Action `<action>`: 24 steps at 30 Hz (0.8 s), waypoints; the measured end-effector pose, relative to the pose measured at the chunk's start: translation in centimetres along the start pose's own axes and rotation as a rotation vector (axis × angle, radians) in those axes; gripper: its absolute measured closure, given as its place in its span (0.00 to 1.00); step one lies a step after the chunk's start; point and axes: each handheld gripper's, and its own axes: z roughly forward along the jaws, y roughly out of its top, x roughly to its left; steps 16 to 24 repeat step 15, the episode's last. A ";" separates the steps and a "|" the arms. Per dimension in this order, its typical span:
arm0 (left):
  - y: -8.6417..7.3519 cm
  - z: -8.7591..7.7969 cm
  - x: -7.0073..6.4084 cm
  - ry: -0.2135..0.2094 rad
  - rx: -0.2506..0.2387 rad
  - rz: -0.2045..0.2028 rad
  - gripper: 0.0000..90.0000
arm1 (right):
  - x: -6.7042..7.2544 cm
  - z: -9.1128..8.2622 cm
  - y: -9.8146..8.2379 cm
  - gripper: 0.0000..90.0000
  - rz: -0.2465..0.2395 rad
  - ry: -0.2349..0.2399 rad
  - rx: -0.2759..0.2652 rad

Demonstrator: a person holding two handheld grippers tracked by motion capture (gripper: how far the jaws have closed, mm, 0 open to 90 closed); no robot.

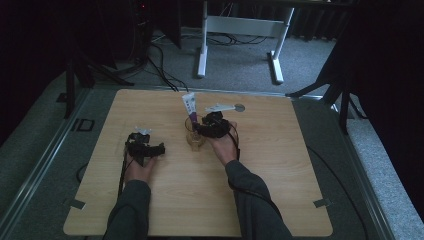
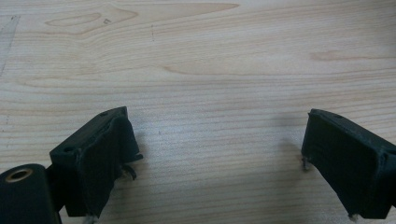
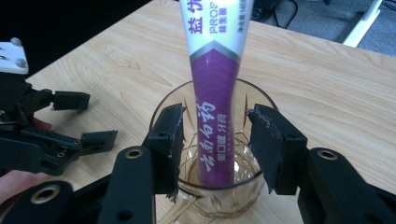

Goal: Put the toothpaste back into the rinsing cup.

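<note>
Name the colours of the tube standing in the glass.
White above, purple below, on the tube; clearest in the right gripper view.

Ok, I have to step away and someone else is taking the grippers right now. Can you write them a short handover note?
Left gripper: open, holding nothing, low over the table.
Right gripper: open, jaws either side of the toothpaste tube, not pressing it.
Things: tube stands leaning in the glass mid-table.
Done: tube is in the glass.
Left: probably just back the right gripper away without tipping the glass.
</note>
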 end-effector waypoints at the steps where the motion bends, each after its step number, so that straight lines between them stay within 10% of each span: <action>1: 0.0 0.0 0.0 0.000 0.001 0.001 0.09 | 0.0 -0.1 -0.1 0.60 0.003 0.002 -0.002; 24: 0.0 0.0 0.0 0.000 0.000 0.000 0.09 | -1.7 -2.4 -1.9 0.58 0.000 -0.014 -0.003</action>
